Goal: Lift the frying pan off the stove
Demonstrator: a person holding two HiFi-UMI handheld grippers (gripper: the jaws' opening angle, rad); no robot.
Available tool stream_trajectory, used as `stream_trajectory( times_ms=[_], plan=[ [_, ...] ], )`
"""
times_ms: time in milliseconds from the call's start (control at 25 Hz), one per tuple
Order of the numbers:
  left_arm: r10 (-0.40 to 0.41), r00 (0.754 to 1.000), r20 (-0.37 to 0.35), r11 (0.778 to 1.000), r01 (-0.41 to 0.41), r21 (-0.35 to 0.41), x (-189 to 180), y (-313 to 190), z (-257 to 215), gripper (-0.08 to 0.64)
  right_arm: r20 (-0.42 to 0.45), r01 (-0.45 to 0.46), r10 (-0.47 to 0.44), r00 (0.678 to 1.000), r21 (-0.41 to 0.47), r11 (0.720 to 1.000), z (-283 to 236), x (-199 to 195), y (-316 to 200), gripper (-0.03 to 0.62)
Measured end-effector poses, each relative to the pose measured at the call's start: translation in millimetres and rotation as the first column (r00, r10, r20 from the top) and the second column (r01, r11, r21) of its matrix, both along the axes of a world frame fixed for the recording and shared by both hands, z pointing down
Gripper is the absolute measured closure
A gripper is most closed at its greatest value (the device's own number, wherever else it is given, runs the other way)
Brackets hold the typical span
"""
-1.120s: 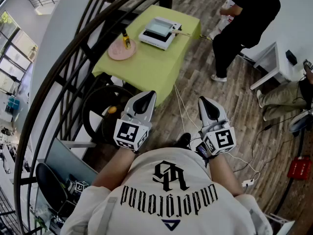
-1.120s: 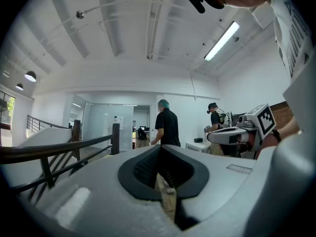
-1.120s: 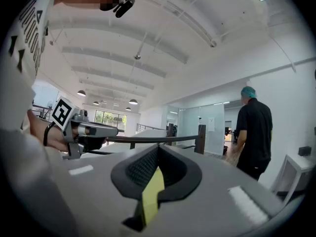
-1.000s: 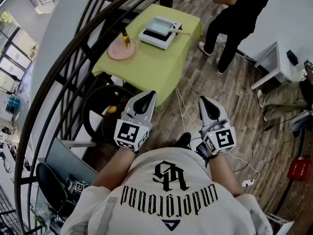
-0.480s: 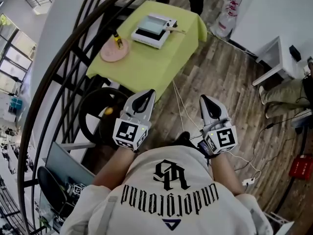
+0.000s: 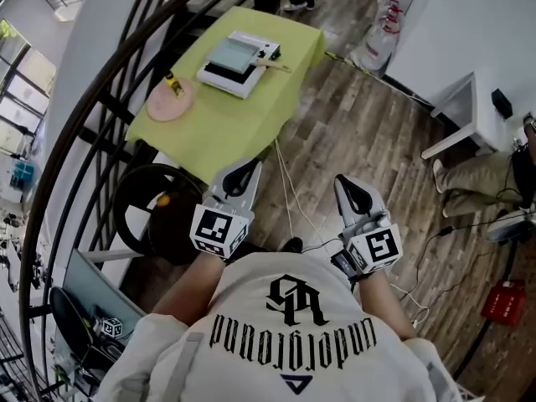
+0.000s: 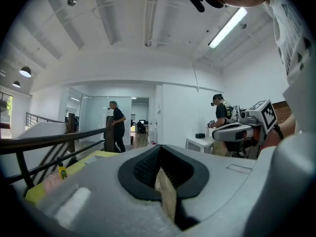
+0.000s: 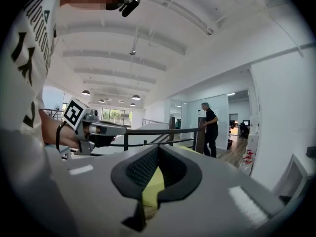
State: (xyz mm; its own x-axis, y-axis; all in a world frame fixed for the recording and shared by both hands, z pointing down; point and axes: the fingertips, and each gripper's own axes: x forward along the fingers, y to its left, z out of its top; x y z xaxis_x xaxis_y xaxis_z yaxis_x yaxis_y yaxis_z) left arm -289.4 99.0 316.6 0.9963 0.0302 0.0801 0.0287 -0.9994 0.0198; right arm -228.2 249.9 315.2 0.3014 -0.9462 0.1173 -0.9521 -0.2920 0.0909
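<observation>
Green cloth covers the bench [image 6: 239, 128], and the task's thing is at its far end: the frying pan [image 6: 230, 54] sits on the white stove [image 6: 219, 74], with its pale handle [image 6: 270, 59] pointing to the right. Nothing of the task is done yet, as far as I can judge. The pan is still on the stove, and both grippers are well apart from it, on the near side of the bench and above the floor.

The left gripper [image 6: 245, 168] and the right gripper [image 6: 345, 183] are held side by side in front of the person's chest. In each gripper view the fingers are pressed together and hold nothing. What is left is the whole work: to come to the stove, open the fingers, take the handle and lift.

Beside the stove, a pink plate [image 6: 167, 103] lies on the cloth with a small yellow bottle [image 6: 173, 83] at its edge. The floor [image 6: 360, 132] is of wooden planks, with thin cables [image 6: 289, 199] across it. A curved black railing [image 6: 92, 141] runs along the left side of the bench. On the right there are white walls, a low white table [image 6: 456, 111] and a red box [image 6: 501, 302].
</observation>
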Motion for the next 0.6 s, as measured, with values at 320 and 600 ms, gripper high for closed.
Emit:
stream_trajectory(
  times_ms=[320,600],
  plan=[
    [0.025,0.999,0.043,1.000,-0.024,-0.016,57,22,16,0.555,0.019,0.022,-0.022,1.000,-0.005,1.000,11,50,10,0.591],
    [0.090,0.995,0.051,0.995,-0.088,-0.036,115,28,26,0.555,0.033,-0.024,0.025,0.999,-0.031,0.999,21,92,16,0.591]
  ],
)
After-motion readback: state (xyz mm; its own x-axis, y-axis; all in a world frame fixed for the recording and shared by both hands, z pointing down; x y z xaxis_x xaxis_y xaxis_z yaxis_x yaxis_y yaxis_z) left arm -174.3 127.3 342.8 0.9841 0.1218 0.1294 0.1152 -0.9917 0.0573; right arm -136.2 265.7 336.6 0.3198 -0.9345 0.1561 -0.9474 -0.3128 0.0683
